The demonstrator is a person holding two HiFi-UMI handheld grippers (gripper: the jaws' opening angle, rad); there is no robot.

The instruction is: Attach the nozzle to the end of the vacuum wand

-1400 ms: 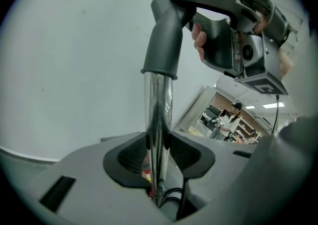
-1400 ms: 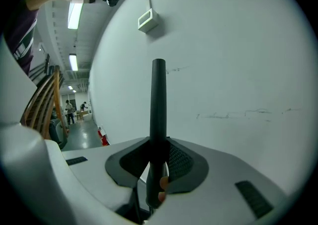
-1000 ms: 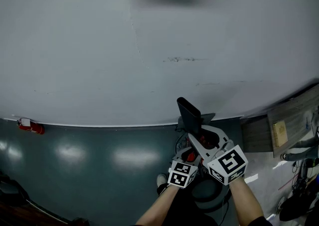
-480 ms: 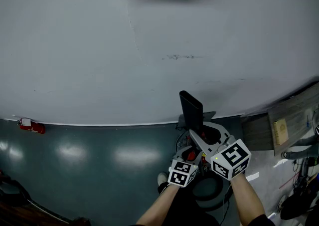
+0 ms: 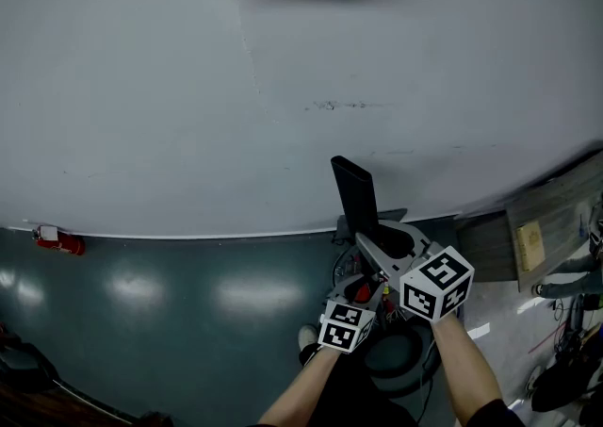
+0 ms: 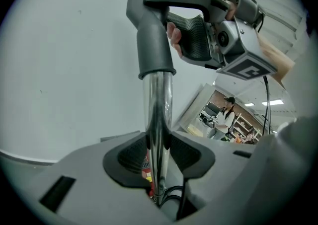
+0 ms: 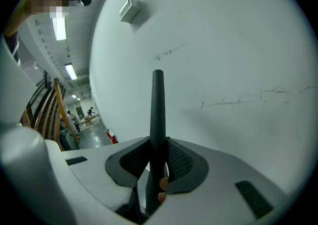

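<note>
In the left gripper view my left gripper (image 6: 158,157) is shut on the chrome vacuum wand (image 6: 158,114), which rises straight up between the pads. The dark grey nozzle (image 6: 149,35) stands on the wand's upper end, its flared base over the tube. From the right, my right gripper (image 6: 164,15) clamps the nozzle. Its own view shows the nozzle (image 7: 158,114) as a thin black blade upright between the pads, with the right gripper (image 7: 158,162) shut on it. The head view shows the nozzle (image 5: 356,199) sticking up above both marker cubes, the left gripper (image 5: 361,298) low and the right gripper (image 5: 379,260) just above it.
A white wall (image 5: 283,86) fills the upper head view, with green floor (image 5: 188,303) below it. A red fire extinguisher (image 5: 58,239) lies at the wall's foot on the left. The grey vacuum body (image 5: 396,359) sits under my hands. Wooden boards (image 5: 556,227) stand at the right.
The right gripper has rolled a little with the nozzle, and the nozzle now stands more upright. The left gripper and the wand have stayed put.
</note>
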